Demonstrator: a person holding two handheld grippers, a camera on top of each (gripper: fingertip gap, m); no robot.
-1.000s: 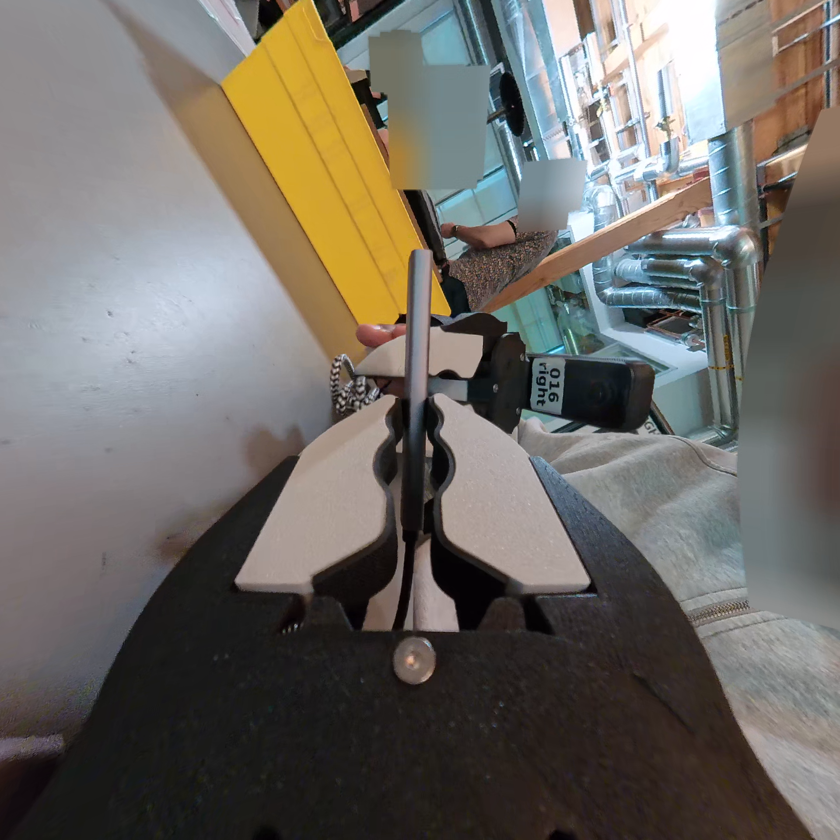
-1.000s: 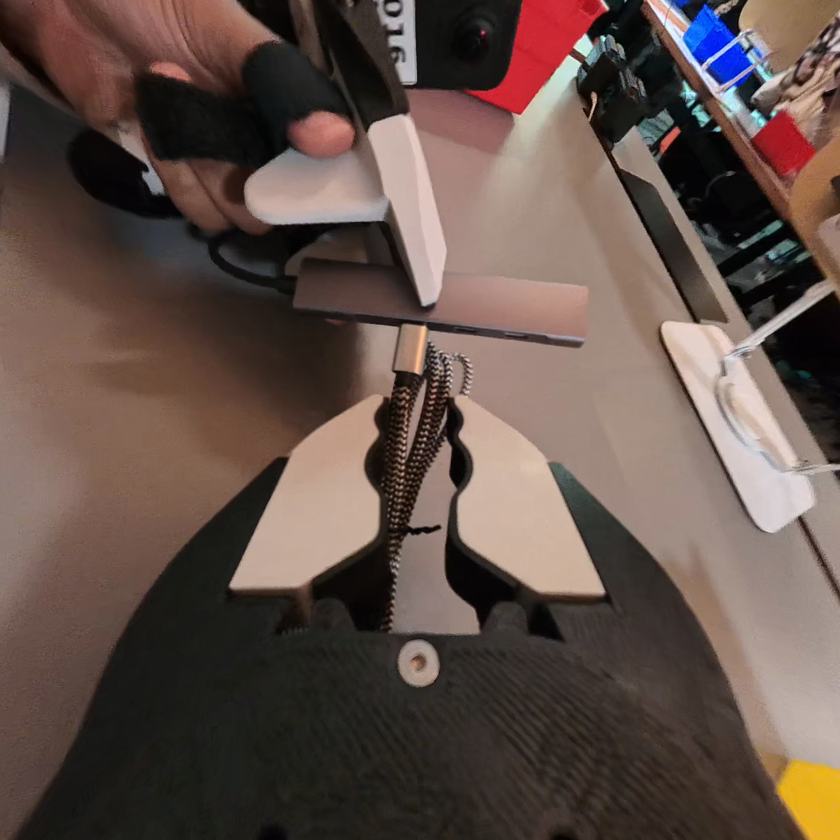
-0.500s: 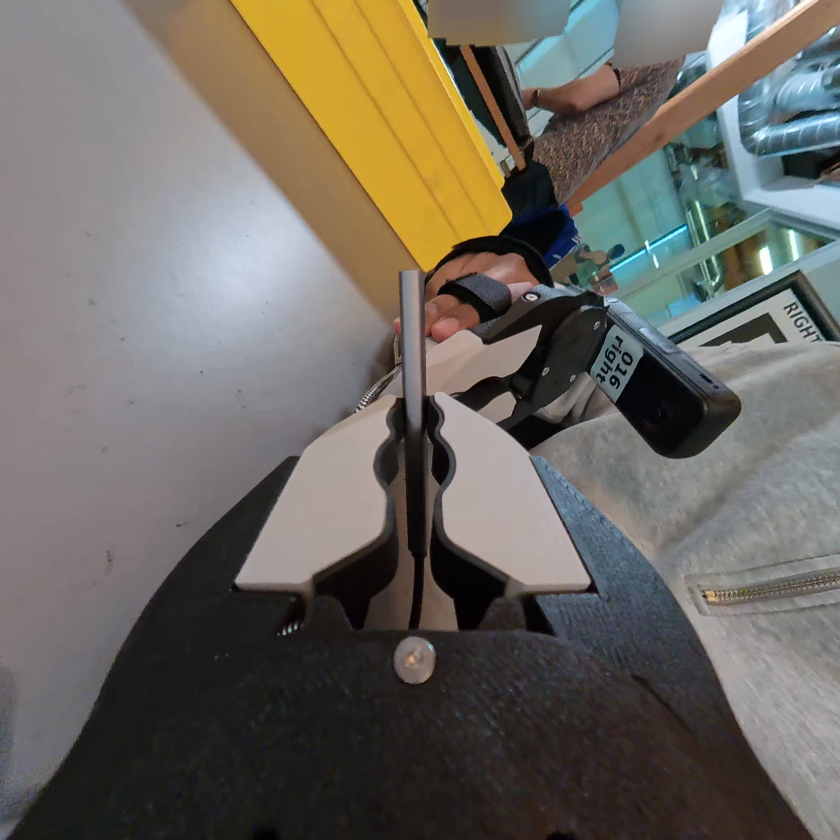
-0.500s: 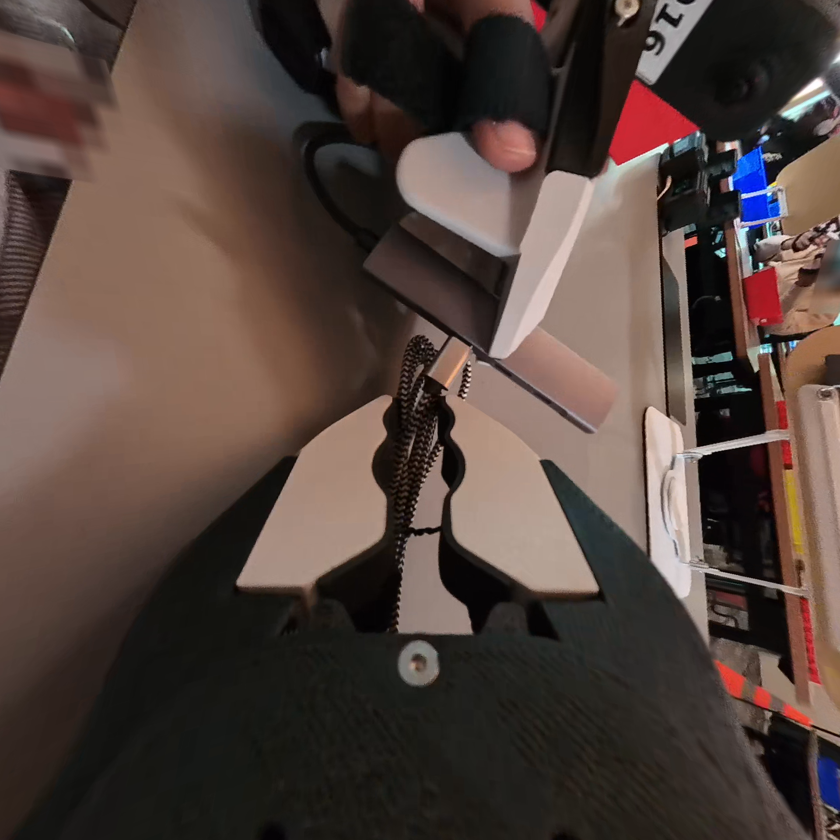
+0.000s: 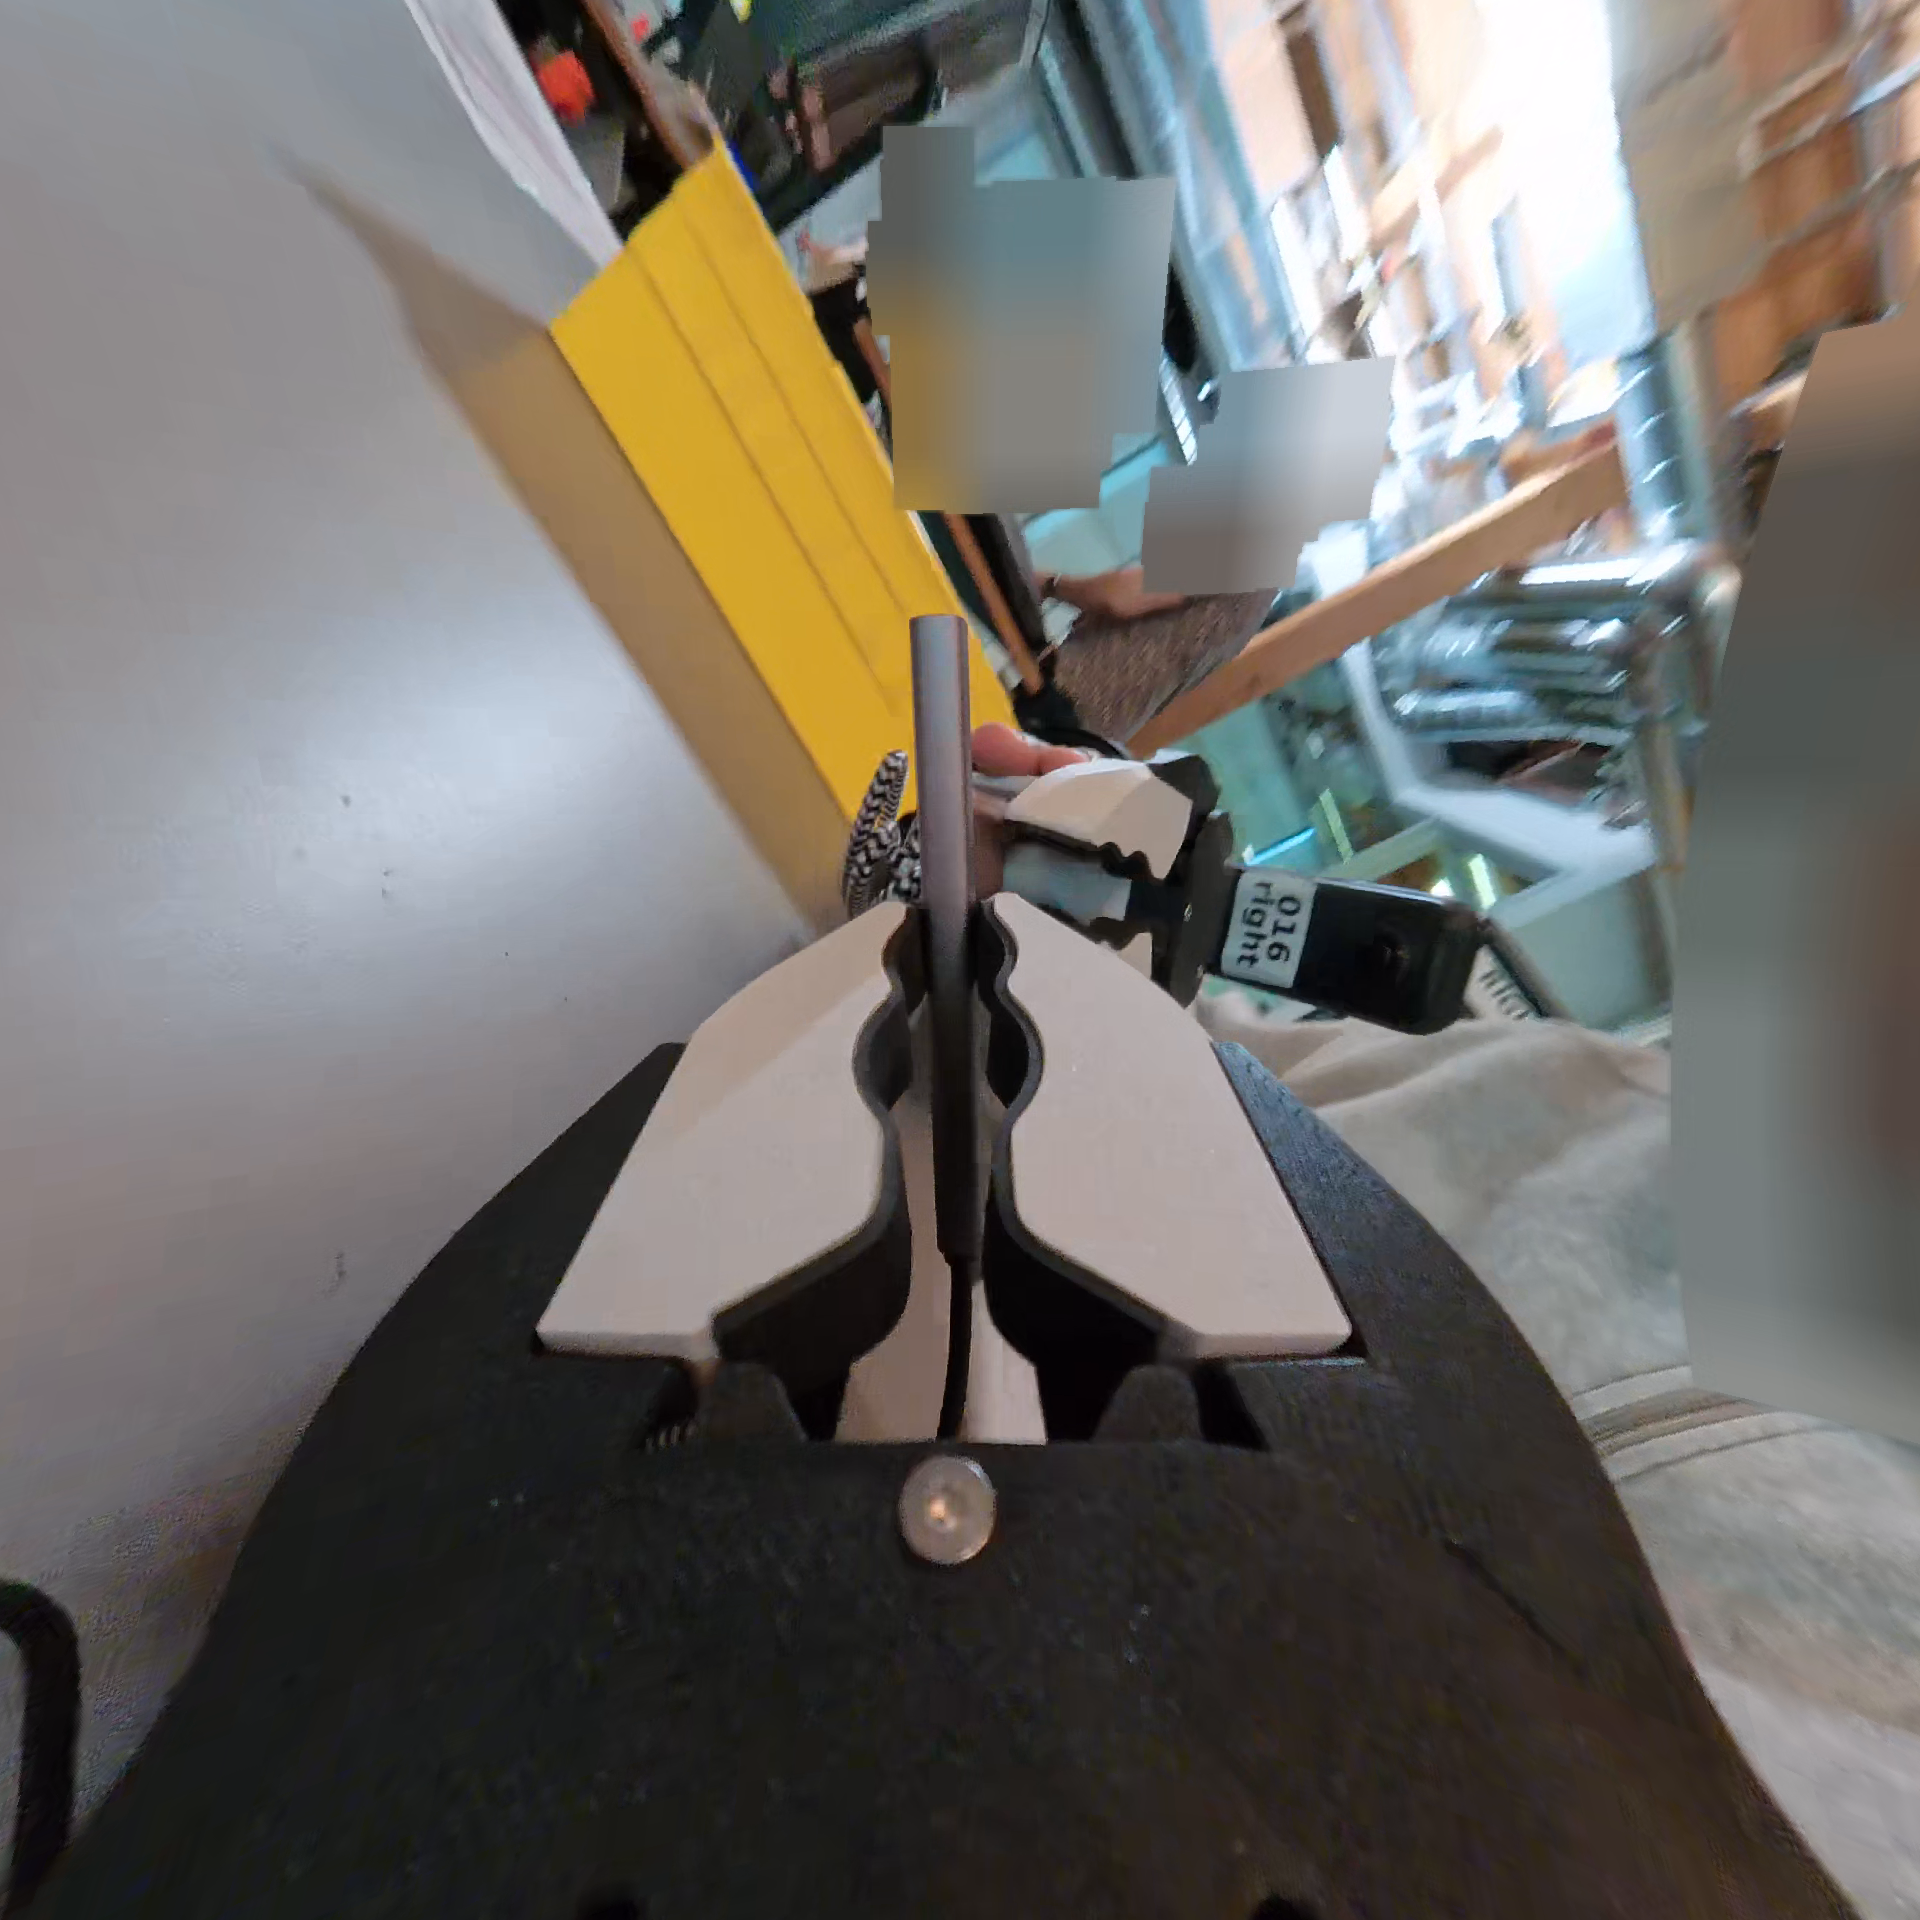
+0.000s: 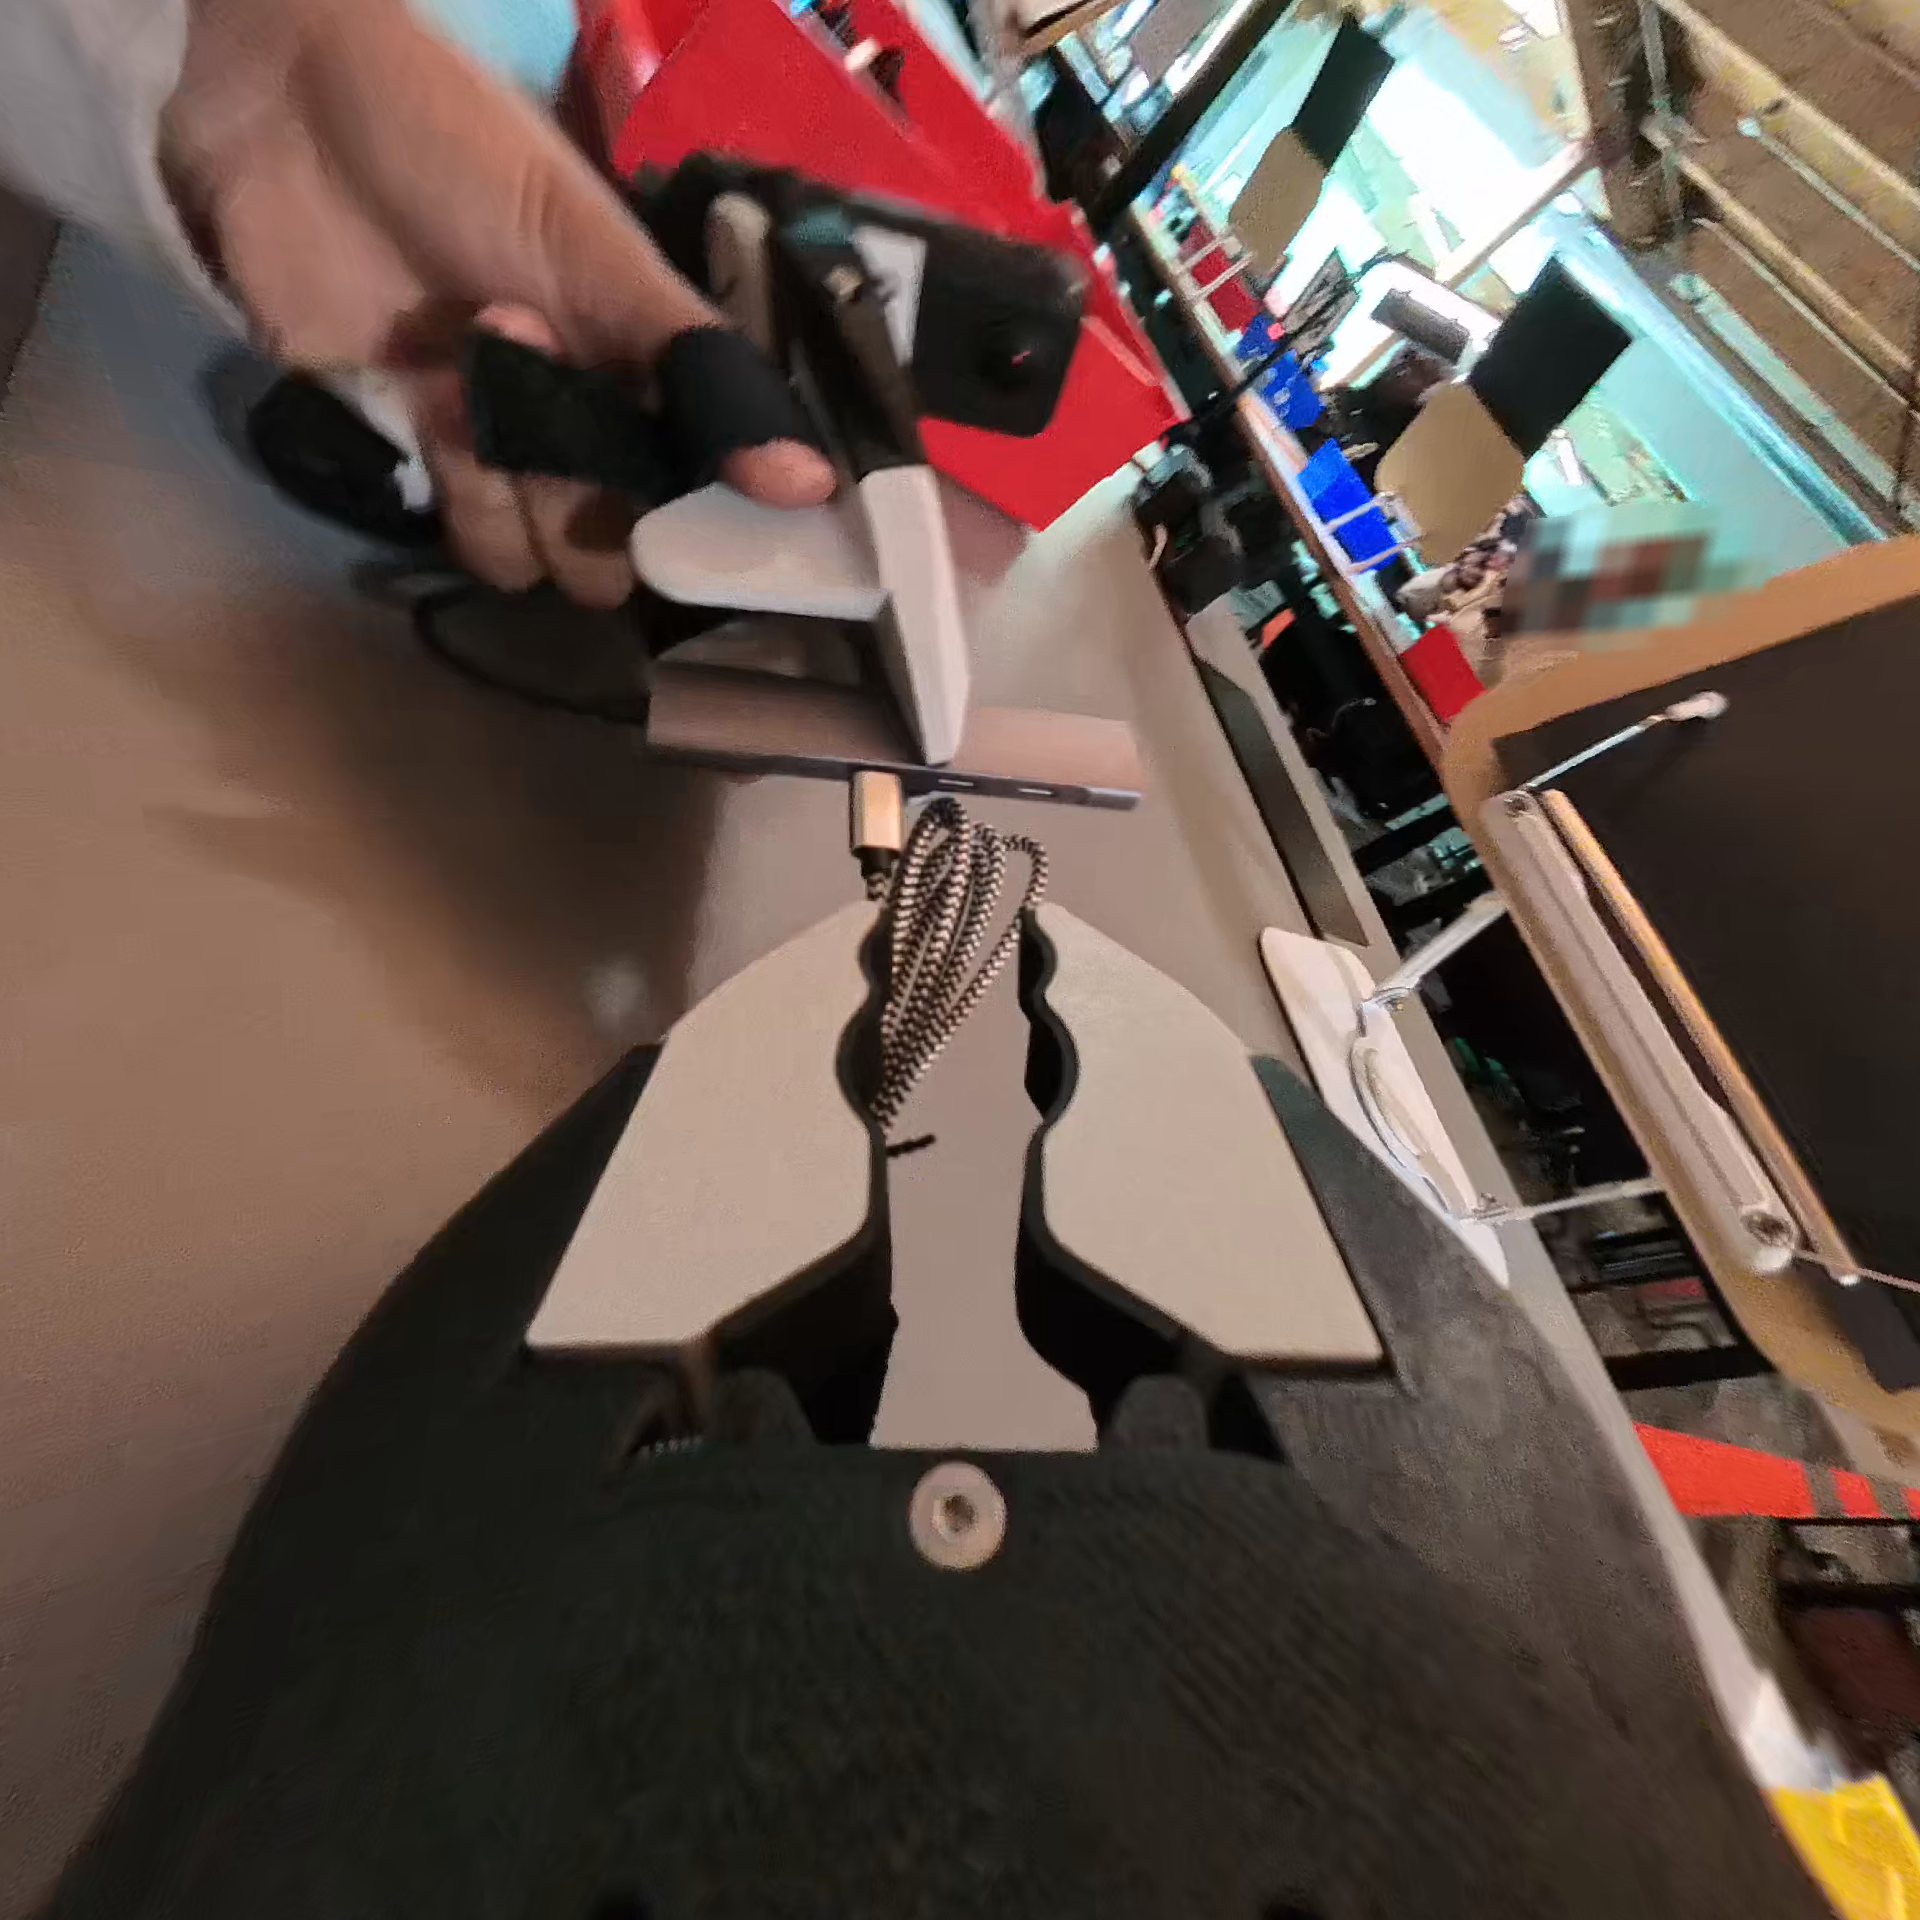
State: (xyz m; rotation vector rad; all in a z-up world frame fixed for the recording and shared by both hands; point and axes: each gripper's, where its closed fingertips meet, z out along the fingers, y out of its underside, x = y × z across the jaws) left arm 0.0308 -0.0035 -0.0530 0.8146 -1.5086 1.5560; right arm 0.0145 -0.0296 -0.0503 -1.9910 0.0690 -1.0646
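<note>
the left gripper is squeezed tight on a thin grey hub that sticks out past its tips. the right gripper pinches a bundled stripy cord, its metal plug touching the hub's edge, above the grey table.

My left gripper pinches the hub edge-on above the table; my right gripper, opposite, holds the cable, its plug touching the hub's side.

A pale grey table carries a white pad and, apparently, a black cable.
</note>
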